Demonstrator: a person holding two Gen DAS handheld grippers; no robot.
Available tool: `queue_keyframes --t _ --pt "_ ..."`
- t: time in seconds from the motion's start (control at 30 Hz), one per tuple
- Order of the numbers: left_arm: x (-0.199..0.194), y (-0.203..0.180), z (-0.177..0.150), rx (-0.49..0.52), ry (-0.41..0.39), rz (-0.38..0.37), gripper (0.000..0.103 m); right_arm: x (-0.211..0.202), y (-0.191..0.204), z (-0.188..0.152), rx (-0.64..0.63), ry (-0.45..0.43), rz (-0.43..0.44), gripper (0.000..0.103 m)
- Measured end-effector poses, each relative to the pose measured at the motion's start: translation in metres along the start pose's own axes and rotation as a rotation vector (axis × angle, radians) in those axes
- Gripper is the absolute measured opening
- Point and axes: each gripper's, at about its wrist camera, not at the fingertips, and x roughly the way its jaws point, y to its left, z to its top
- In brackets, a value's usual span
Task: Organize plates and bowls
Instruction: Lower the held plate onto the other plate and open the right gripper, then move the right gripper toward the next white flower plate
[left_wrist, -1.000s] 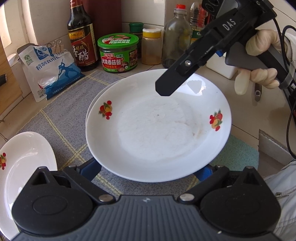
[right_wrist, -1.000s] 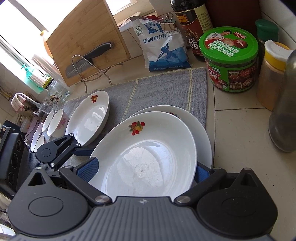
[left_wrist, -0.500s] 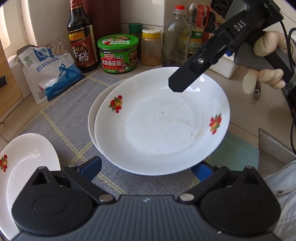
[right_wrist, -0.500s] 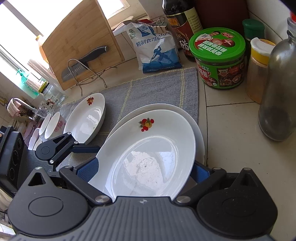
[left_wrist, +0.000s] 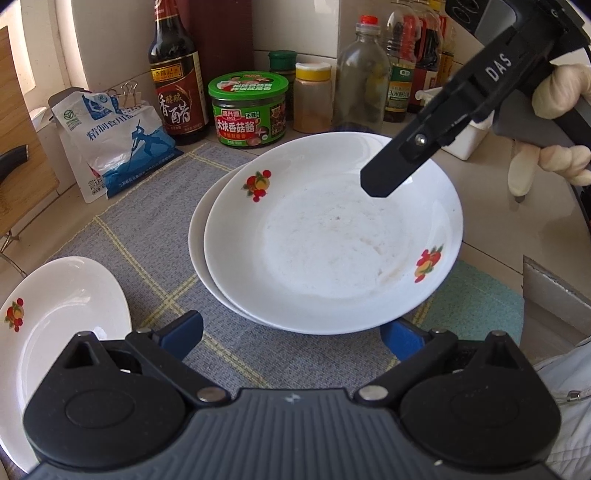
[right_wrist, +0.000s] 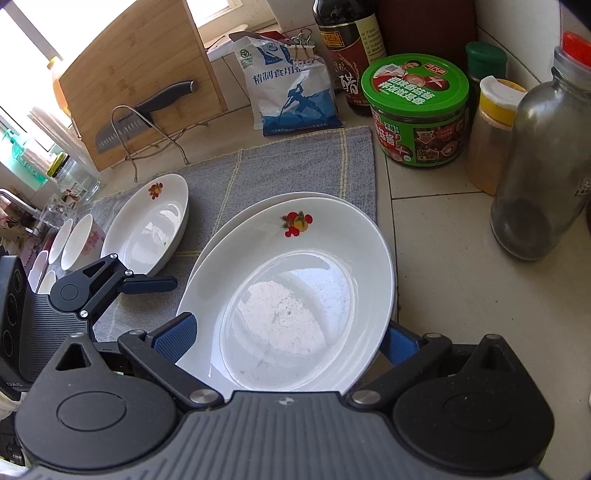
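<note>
A white plate with fruit decals (left_wrist: 332, 251) (right_wrist: 295, 288) lies on a second white plate (left_wrist: 197, 236) (right_wrist: 236, 218), shifted slightly to one side, on a grey mat (left_wrist: 147, 229). My left gripper (left_wrist: 291, 334) is open at the plate's near rim. Its right finger is partly behind that rim and its left finger is clear of it. My right gripper (right_wrist: 288, 332) is open on the opposite side with the plate's rim between its blue pads. One of its fingers (left_wrist: 388, 181) hangs over the plate. A third decorated plate (left_wrist: 62, 321) (right_wrist: 147, 229) sits to the left.
Small bowls (right_wrist: 77, 240) stand beyond the third plate. A green-lidded jar (left_wrist: 247, 110), vinegar bottle (left_wrist: 173, 85), salt bag (left_wrist: 114, 147) and glass bottle (right_wrist: 543, 166) line the back. A cutting board with a knife (right_wrist: 140, 81) leans far left. A gloved hand (left_wrist: 554, 122) holds the right gripper.
The top plate has moved away from my left gripper and down onto the plate beneath. The left fingers, earlier under its rim, now sit at its near edge. The right gripper has drawn back slightly.
</note>
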Motion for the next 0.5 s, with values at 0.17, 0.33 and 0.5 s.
queue_keyframes --t 0.17,0.33,0.5 --pt "-0.002 -0.001 -0.001 -0.016 -0.014 0.006 0.101 0.003 0.002 -0.006 0.017 0.009 -0.039 0.103" --pt "-0.001 -0.001 -0.005 -0.040 -0.022 0.011 0.101 0.003 0.003 -0.013 0.029 0.001 -0.081 0.103" --pt "-0.008 0.000 -0.011 -0.052 -0.038 0.026 0.101 -0.003 0.012 -0.016 -0.005 -0.035 -0.103 0.103"
